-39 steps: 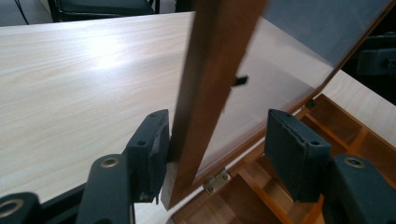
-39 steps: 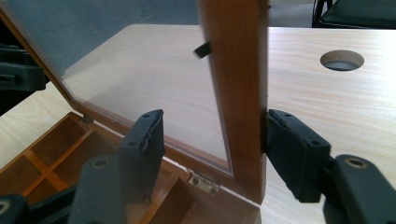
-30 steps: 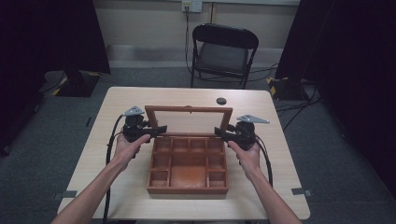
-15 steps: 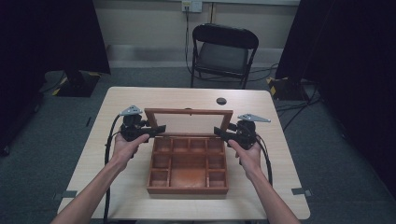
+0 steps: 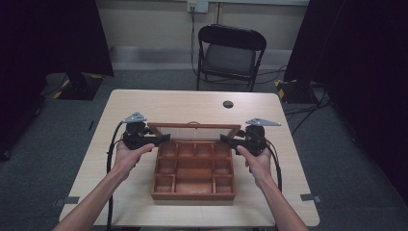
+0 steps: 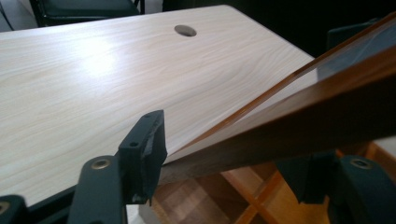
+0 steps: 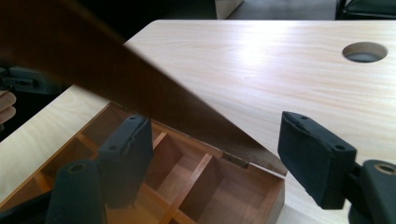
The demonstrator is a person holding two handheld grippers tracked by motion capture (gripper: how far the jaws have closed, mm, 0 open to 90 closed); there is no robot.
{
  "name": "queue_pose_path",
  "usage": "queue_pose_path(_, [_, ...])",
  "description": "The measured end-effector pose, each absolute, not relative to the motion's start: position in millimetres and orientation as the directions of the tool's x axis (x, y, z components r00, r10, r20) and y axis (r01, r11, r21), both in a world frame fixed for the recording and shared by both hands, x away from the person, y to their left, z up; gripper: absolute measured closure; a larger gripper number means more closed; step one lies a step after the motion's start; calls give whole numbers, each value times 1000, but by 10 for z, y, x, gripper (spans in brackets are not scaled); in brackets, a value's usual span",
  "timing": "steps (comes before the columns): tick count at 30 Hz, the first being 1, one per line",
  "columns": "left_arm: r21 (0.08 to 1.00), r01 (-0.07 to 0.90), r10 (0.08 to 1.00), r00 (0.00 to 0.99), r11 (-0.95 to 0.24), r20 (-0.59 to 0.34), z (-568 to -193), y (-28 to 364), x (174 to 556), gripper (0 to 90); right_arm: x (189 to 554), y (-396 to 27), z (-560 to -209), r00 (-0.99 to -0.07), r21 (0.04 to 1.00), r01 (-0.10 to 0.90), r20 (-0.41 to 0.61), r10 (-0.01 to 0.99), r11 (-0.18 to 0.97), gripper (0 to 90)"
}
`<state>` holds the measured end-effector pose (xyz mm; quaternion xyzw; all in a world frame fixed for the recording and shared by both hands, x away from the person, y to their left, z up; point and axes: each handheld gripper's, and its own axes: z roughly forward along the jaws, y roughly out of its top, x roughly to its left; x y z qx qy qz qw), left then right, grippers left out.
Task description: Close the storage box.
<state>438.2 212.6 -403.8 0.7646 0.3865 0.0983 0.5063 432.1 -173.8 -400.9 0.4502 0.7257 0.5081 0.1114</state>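
High view: a wooden box [image 5: 193, 169] with open compartments sits at the middle of the worktop [image 5: 144, 103], its glass-paned lid [image 5: 193, 130] raised at the far edge. The left gripper [image 5: 162, 138] and right gripper [image 5: 225, 139] meet the lid's two ends.
Left gripper view: the jaws stand spread, the lid's frame [image 6: 299, 126] slanting between them; whether either pad touches it cannot be told.
Right gripper view: the jaws are spread either side of the lid's hinged corner [image 7: 233, 156], compartments [image 7: 187, 186] below, no pinch visible.
Step in hand: probably swinging the lid on its hinges; opening or closing cannot be told.
Next move calls for: both ends kept level, so the hinges do not twist.
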Motion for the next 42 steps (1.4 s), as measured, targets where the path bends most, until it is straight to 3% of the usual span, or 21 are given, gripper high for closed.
queue_pose_path(28, [834,499,687,693,-236,-220,-4017,2163,4226,323,4083,-1670,-4061,-526,798,597,308,793,86,233])
queue_pose_path(42, [847,498,679,689,-189,-253,-4038,2228,4167,289,4018,-1834,-4087,-541,774,613,265,798,158,237])
